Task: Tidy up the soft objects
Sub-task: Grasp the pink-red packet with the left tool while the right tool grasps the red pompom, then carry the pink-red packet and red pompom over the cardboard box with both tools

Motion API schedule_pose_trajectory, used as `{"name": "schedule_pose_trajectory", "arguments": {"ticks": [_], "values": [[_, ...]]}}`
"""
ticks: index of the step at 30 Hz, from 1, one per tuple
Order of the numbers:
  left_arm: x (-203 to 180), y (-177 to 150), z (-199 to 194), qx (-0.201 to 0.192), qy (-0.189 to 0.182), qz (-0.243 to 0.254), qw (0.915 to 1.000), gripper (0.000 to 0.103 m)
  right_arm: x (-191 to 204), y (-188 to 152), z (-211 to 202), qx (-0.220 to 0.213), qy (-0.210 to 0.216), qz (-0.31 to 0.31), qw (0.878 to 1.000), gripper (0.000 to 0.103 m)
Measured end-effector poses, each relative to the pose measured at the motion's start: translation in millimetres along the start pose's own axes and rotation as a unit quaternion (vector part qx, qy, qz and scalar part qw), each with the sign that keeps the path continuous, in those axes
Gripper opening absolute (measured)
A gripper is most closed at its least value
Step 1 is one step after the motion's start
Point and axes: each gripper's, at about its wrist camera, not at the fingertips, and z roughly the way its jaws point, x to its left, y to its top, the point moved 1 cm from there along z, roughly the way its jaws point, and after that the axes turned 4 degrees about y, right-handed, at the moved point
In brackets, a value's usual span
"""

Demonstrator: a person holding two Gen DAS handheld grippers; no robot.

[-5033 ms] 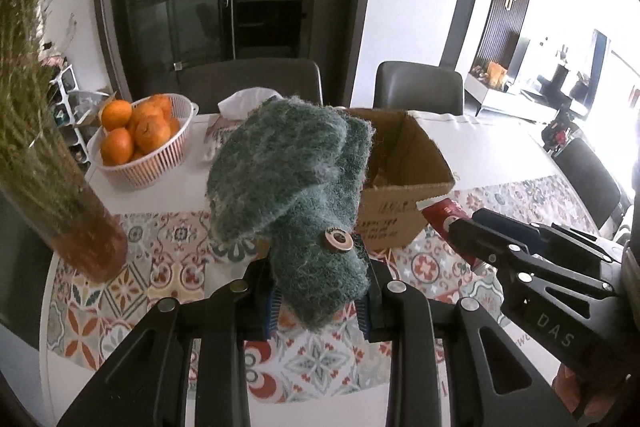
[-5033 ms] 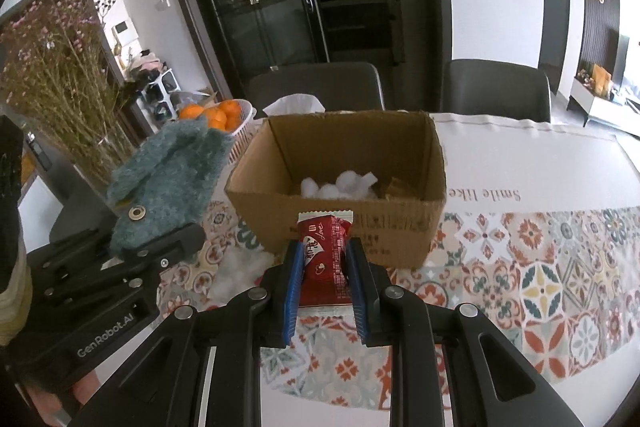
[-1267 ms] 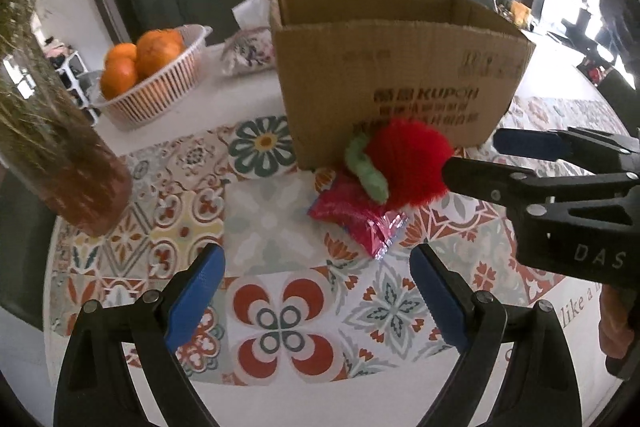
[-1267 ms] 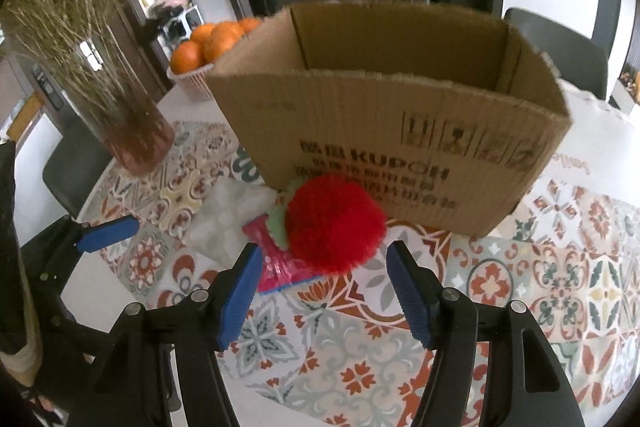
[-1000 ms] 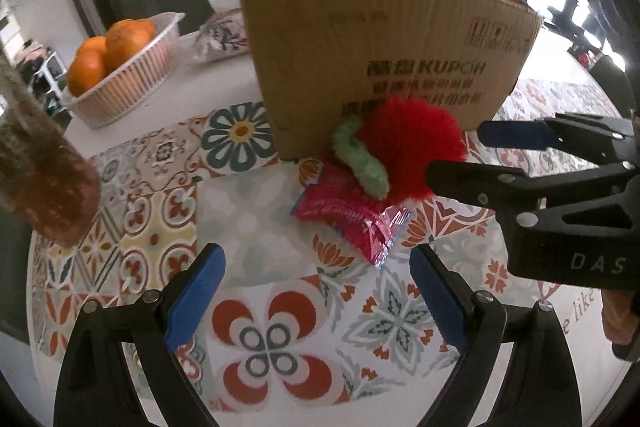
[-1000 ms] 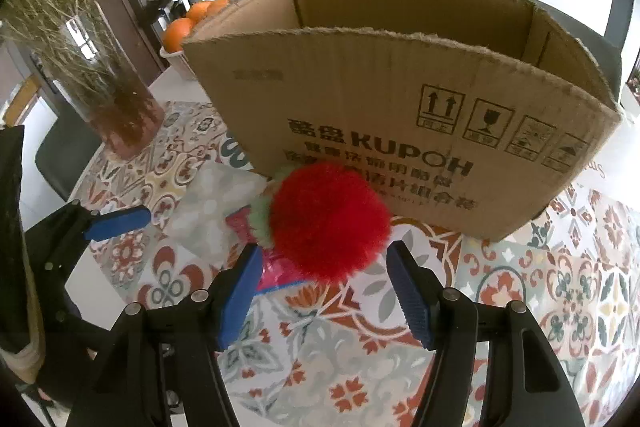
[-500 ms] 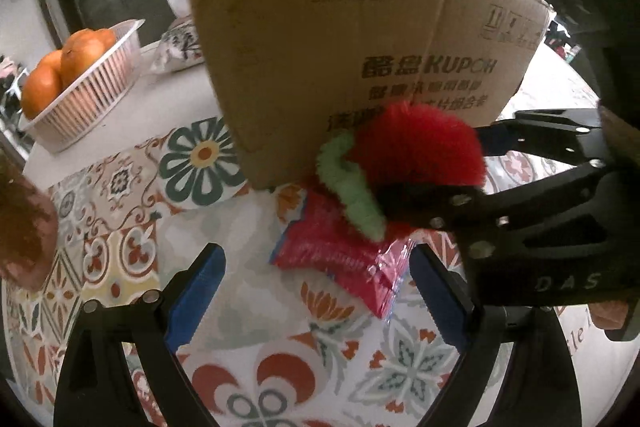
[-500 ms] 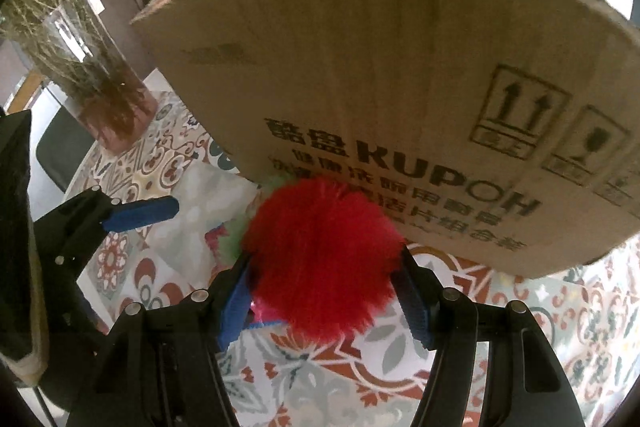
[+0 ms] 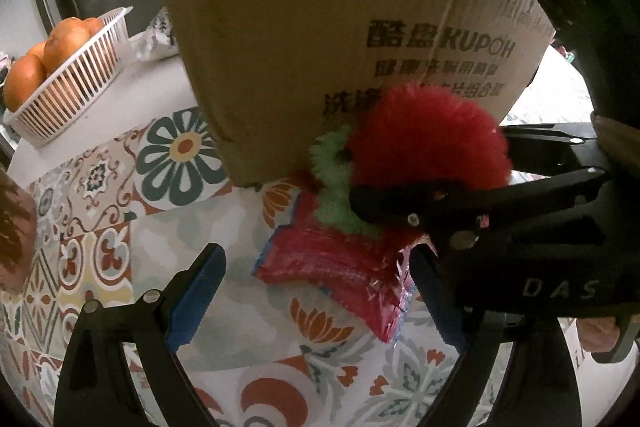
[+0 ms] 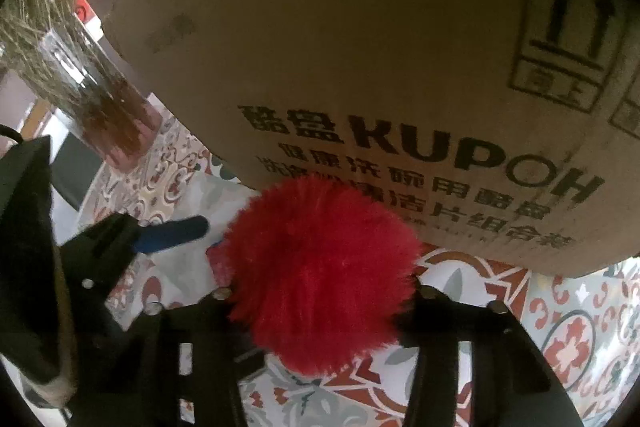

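A fluffy red pompom with a green fuzzy stem rests against the front wall of the cardboard box, on top of a red snack packet. My right gripper has its fingers around the pompom, one on each side; whether they press it is unclear. From the left wrist view the right gripper's near finger lies alongside the pompom. My left gripper is open and empty, with the red packet between its blue pads.
The box fills most of both views. A white basket of oranges stands at the back left. A glass vase of dried flowers stands left of the box. The patterned table runner lies under everything.
Both grippers have moved closer to the box and pompom. The right gripper's fingers have come in around the pompom. The left gripper stays open.
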Motion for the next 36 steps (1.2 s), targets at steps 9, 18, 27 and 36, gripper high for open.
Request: {"name": "schedule_pose_trajectory", "arguments": {"ticks": [9,18,27,36], "values": [[-9.6,4.5,11.5,0.001,0.005,0.005,1.0000,0.086,-6.3,-13.6,-31.7,-0.057,-0.042,0.005,0.997,0.038],[-21.4,3.4,11.2,-0.013,0.005,0.002,0.9999,0.067,-5.7,-28.1,-60.6,-0.104,-0.120,0.000,0.987,0.038],[-28.2,-19.9,-11.3,-0.020,0.001,-0.037,0.9991,0.053,-10.6,-47.0,-64.2,-0.101,-0.102,0.029,0.989,0.038],[-33.6,-37.5,-38.4,-0.032,0.002,-0.073,0.9968,0.050,-3.6,-54.1,-80.4,-0.117,-0.096,0.033,0.988,0.038]]}}
